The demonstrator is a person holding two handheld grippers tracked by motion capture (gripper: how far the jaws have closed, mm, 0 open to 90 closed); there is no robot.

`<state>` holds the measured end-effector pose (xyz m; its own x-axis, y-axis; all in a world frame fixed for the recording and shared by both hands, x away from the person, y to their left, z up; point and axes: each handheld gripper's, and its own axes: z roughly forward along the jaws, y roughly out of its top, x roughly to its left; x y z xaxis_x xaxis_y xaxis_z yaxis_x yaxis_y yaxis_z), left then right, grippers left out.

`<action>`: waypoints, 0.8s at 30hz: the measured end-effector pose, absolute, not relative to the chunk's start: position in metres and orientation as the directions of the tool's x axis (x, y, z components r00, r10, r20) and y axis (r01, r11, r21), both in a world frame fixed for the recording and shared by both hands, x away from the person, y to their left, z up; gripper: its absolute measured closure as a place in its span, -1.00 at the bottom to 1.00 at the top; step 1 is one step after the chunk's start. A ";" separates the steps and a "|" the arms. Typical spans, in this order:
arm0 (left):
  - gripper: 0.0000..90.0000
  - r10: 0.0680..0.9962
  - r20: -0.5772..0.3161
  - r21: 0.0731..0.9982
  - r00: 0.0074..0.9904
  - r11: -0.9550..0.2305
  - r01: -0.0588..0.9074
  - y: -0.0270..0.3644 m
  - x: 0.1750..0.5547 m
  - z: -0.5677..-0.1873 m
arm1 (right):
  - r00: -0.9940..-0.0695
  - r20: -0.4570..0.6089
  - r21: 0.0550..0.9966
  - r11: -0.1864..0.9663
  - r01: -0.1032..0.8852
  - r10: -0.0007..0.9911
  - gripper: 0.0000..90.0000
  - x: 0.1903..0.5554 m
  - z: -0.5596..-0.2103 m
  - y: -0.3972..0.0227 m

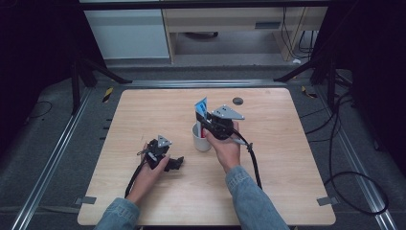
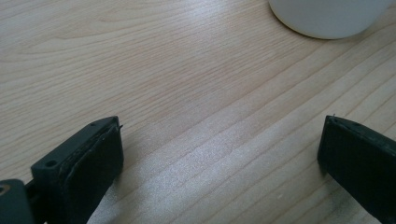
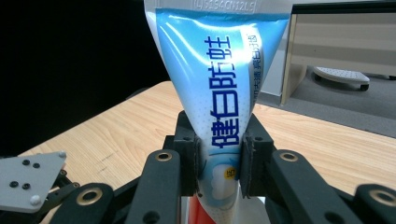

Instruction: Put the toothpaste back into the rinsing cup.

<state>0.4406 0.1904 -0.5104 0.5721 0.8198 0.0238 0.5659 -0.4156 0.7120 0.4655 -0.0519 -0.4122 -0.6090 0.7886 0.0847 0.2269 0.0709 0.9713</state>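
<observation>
Toothpaste, a blue and white plastic tube (image 3: 219,88) with dark blue lettering and a red lower part, stands upright with its crimped flat end uppermost and its lower end down inside a white round cup (image 1: 201,140). The right gripper (image 3: 219,161) clamps the tube across its narrower lower half, both black pads pressed against its sides, directly above the cup. The cup stands near the middle of the light wooden table (image 1: 268,191), well clear of every edge. The left gripper (image 1: 174,163) rests low on the wood to the left of the cup, nearer the person's edge, its jaws spread wide with nothing but bare wood between them. A small dark round disc (image 1: 238,100) lies near the far edge.
</observation>
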 end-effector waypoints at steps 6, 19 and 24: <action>-1.00 0.820 0.024 0.712 0.572 -0.416 0.566 0.190 0.441 -0.510 | -0.608 0.082 0.970 0.076 0.230 0.790 0.61 0.466 -0.417 -0.051; -1.00 0.819 0.024 0.712 0.573 -0.416 0.566 0.190 0.441 -0.510 | -0.603 0.082 0.967 0.083 0.241 0.793 0.61 0.467 -0.427 -0.049; -1.00 0.819 0.023 0.712 0.573 -0.416 0.566 0.190 0.441 -0.510 | -0.595 0.095 0.966 0.071 0.249 0.798 0.61 0.467 -0.430 -0.051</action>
<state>0.4406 0.1903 -0.5105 0.5731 0.8192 0.0233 0.5657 -0.4160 0.7120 0.4674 -0.0513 -0.4305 -0.5952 0.7979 0.0953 0.2494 0.0707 0.9658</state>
